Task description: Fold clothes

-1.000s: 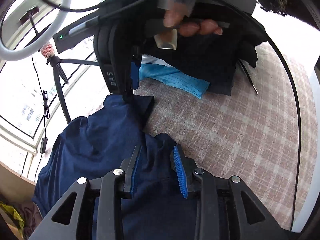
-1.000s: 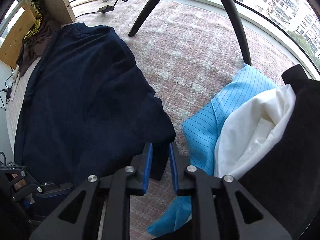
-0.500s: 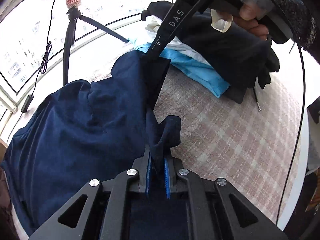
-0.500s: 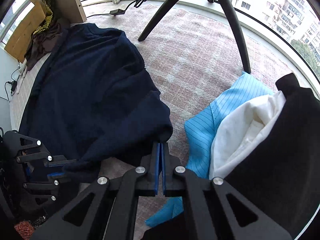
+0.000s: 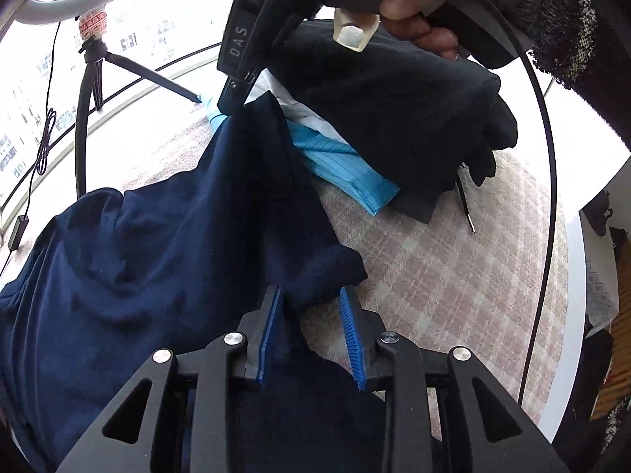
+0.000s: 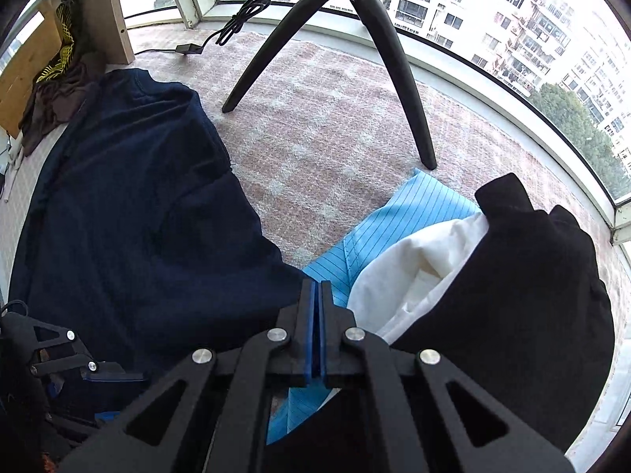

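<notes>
While right gripper (image 6: 316, 295) pinches navy top (image 6: 130, 213), left gripper's (image 5: 309, 307) jaws opening

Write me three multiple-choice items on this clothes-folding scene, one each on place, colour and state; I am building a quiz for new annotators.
1. Where does the striped light-blue cloth lie?
A. Under the white cloth and black garment
B. On top of the navy sweater
C. Draped over the black tripod

2. What colour are the claw pads?
A. Red
B. Blue
C. White

3. How is the right claw?
A. Wide open
B. Out of view
C. Shut on the navy sweater's edge

Answers: 1 A, the white and black pieces overlap it; 2 B, blue ribbed strips line both claws; 3 C, its pads meet where the sweater's fabric ends.
</notes>
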### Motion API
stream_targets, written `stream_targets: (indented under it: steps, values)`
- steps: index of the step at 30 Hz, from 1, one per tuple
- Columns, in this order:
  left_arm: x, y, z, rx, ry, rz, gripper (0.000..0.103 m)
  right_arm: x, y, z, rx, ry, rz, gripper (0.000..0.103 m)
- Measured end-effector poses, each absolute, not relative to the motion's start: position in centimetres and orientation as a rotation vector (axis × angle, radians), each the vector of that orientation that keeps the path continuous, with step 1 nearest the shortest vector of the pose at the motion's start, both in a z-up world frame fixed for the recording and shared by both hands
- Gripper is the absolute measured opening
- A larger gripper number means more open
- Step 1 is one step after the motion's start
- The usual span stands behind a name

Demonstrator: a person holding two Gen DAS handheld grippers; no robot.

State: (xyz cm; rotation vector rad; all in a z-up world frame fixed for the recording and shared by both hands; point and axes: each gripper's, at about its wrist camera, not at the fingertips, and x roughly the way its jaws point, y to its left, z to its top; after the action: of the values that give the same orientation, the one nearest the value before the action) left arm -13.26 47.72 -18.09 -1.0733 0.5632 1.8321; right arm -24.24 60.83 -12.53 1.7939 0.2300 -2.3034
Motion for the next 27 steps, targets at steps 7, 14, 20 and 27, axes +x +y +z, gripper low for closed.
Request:
stream_targets:
  steps: [7, 14, 20, 27]
  values:
    - [-11.3, 51.8, -19.9, -1.016, 0.756, 1.777, 0.008, -24.2, 62.7, -12.0, 1.81, 0.049, -2.264, 0.014]
    - [-14.0, 48.6, -17.1, -1.103, 0.435, 1.88, 0.006, -23.1, 62.1, -12.9, 1.866, 0.163, -2.216, 0.03]
    - [-12.7, 50.9, -17.4, -1.098, 0.438, 1.878, 0.006, -23.1, 61.5, -12.8, 1.861, 0.221, -2.194, 0.002]
    - [-12.0, 51.0, -16.5, -1.103, 0.198, 1.91, 0.005, -22.0, 64.1, -7.7, 1.648, -0.123, -2.314, 0.002]
